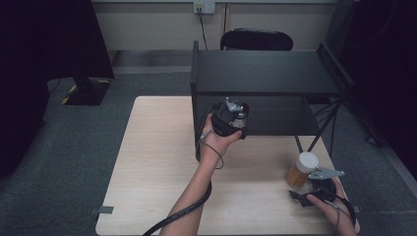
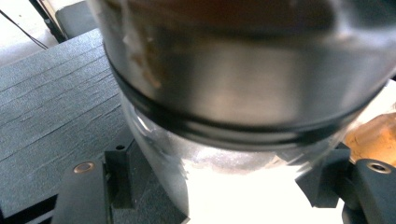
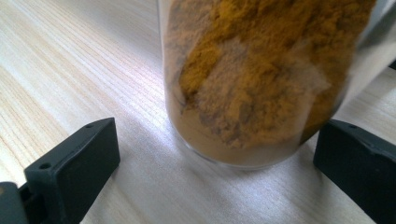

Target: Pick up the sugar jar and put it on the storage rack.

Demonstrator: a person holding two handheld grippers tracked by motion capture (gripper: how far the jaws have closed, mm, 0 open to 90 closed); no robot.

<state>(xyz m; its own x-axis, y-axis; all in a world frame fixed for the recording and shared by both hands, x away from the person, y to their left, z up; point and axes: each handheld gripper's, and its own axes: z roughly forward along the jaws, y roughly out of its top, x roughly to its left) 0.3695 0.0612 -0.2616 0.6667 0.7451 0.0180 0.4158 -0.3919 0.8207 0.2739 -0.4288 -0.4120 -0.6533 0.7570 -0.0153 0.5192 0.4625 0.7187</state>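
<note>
My left gripper is up at the front of the black shelf unit, at its lower opening. It is shut on a clear glass jar with a dark band around it, and both jaws press on the jar's sides. The jar is mostly hidden by the gripper in the high view. My right gripper rests at the table's near right corner. It is open, with its jaws standing on either side of a jar of yellow-brown powder without touching it. That jar has a white lid and stands upright on the table.
The light wooden table stands on grey carpet, and the shelf unit takes up its far right part. A dark chair stands behind the shelf. A black stand base sits on the floor at far left.
</note>
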